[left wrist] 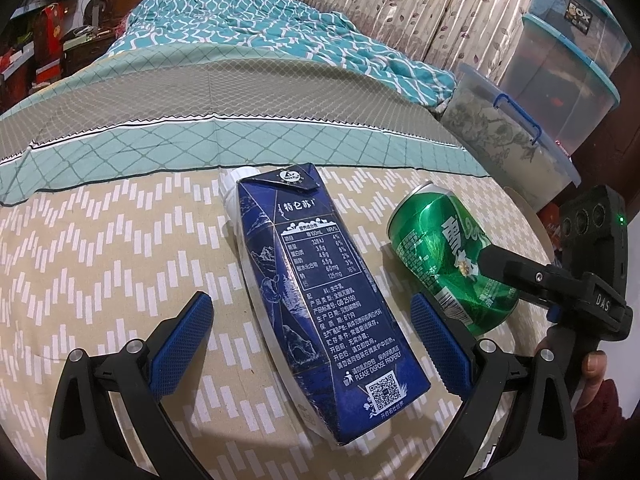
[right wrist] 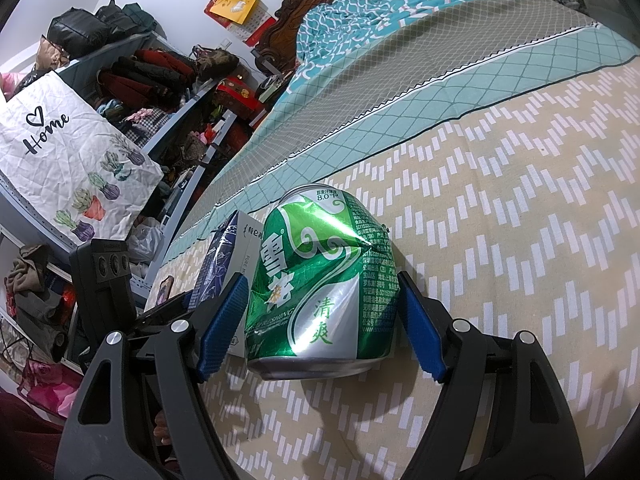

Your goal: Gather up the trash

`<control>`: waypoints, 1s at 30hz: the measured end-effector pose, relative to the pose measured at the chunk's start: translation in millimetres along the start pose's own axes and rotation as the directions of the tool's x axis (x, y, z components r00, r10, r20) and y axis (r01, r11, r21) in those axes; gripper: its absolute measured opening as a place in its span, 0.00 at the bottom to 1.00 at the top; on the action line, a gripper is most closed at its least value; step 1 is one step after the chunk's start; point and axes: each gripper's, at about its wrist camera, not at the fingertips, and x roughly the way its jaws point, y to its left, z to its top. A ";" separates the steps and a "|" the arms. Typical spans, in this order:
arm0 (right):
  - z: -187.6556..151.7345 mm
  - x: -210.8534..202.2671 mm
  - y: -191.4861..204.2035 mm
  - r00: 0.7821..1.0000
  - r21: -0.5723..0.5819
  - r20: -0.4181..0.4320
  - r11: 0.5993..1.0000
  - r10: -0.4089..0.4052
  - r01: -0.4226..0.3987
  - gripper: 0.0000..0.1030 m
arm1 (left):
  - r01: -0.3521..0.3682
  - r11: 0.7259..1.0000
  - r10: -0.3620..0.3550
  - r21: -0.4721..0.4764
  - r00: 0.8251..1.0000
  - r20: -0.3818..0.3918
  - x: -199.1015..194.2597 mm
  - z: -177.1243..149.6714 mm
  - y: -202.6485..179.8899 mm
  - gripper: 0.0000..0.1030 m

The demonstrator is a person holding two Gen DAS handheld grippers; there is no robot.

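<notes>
A dark blue milk carton (left wrist: 320,280) lies flat on the beige patterned bedspread (left wrist: 100,240), its white cap pointing away. My left gripper (left wrist: 310,300) is open, its blue pads on either side of the carton and clear of it. To the carton's right lies a dented green beer can (left wrist: 436,256). In the right wrist view my right gripper (right wrist: 320,276) is shut on the can (right wrist: 320,280), with both blue pads against its sides near their tips. The carton (right wrist: 220,264) shows just left of the can there.
Stacked clear storage boxes (left wrist: 560,64) and a lidded tub (left wrist: 508,136) stand at the bed's right side. A teal quilt (left wrist: 240,20) is bunched at the headboard. Cluttered shelves (right wrist: 160,80) and a white "Home" bag (right wrist: 72,160) line the other side.
</notes>
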 end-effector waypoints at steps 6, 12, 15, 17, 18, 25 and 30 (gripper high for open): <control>-0.1 -0.4 0.4 1.000 0.000 0.000 1.000 0.001 -0.001 0.73 | -0.023 1.000 0.023 0.017 1.000 -0.006 1.3 -0.5 -1.9 0.92; -0.1 -0.4 0.4 1.000 0.000 0.000 1.000 0.000 0.000 0.73 | -0.025 1.000 0.025 0.018 1.000 -0.006 1.7 0.0 -4.0 0.92; 0.0 0.0 0.3 1.000 0.000 0.000 1.000 0.000 0.000 0.73 | -0.027 0.999 0.027 0.020 1.000 -0.007 1.6 0.0 -3.3 0.92; -0.1 -0.3 0.5 1.000 -0.001 0.000 1.000 -0.001 0.001 0.73 | -0.028 0.999 0.028 0.020 1.000 -0.007 1.7 -0.4 -5.1 0.92; 0.0 0.1 0.4 1.000 -0.001 0.000 1.000 -0.001 0.001 0.73 | -0.028 0.999 0.028 0.020 1.000 -0.006 1.6 -0.4 -5.1 0.92; 0.0 -0.2 0.5 1.000 -0.001 0.000 1.000 -0.001 0.001 0.73 | -0.023 1.000 0.023 0.016 1.000 -0.006 1.6 0.1 -5.1 0.92; 0.0 -0.3 0.5 1.000 -0.001 -0.001 1.000 -0.001 0.001 0.73 | -0.021 1.000 0.021 0.014 1.000 -0.006 2.1 0.7 -6.5 0.92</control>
